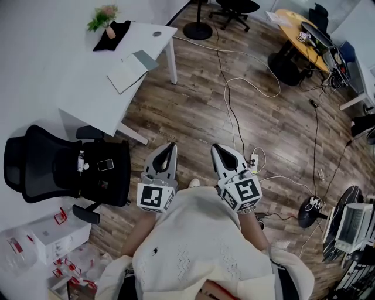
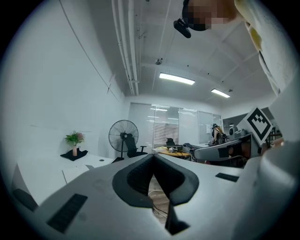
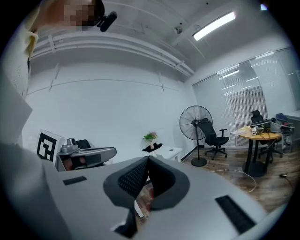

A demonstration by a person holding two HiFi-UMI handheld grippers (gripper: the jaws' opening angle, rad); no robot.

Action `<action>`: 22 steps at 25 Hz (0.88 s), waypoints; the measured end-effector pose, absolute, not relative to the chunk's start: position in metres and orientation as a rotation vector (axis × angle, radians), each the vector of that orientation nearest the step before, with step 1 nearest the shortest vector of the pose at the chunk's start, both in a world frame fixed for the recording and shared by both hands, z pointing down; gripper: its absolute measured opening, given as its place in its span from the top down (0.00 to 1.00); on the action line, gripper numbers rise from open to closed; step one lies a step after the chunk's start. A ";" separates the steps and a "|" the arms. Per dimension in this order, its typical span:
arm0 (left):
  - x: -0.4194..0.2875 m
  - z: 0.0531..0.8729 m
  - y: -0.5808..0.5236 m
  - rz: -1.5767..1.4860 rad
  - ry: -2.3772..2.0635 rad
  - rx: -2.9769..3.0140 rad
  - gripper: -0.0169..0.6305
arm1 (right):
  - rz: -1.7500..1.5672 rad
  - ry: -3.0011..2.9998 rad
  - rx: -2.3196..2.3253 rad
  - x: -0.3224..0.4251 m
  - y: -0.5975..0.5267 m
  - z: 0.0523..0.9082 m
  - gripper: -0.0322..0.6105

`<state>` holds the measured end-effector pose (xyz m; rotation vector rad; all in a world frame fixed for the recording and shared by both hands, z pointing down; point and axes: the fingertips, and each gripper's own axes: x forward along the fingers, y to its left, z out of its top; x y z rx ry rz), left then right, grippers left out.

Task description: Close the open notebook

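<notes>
The left gripper (image 1: 169,146) and the right gripper (image 1: 218,148) are held side by side above the wooden floor (image 1: 193,111), each with its jaws brought together at the tips and nothing caught between them. The open notebook (image 1: 130,70) is seen lying flat on the white table (image 1: 70,88), well ahead of both grippers and off to the left of the left one, touched by neither. Beyond it, farther from the grippers, a potted plant (image 1: 104,17) is set on a black cloth (image 1: 117,35).
</notes>
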<state>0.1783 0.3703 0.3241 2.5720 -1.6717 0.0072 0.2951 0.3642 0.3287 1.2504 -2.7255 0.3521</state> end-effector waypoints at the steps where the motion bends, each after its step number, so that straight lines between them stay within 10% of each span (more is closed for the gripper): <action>1: 0.178 0.325 0.368 0.003 -1.672 2.568 0.96 | 0.348 -2.719 1.265 0.297 0.362 0.329 0.95; 22: 0.169 0.331 0.228 0.016 -1.537 2.627 0.96 | 0.337 -2.582 1.483 0.297 0.251 0.334 0.95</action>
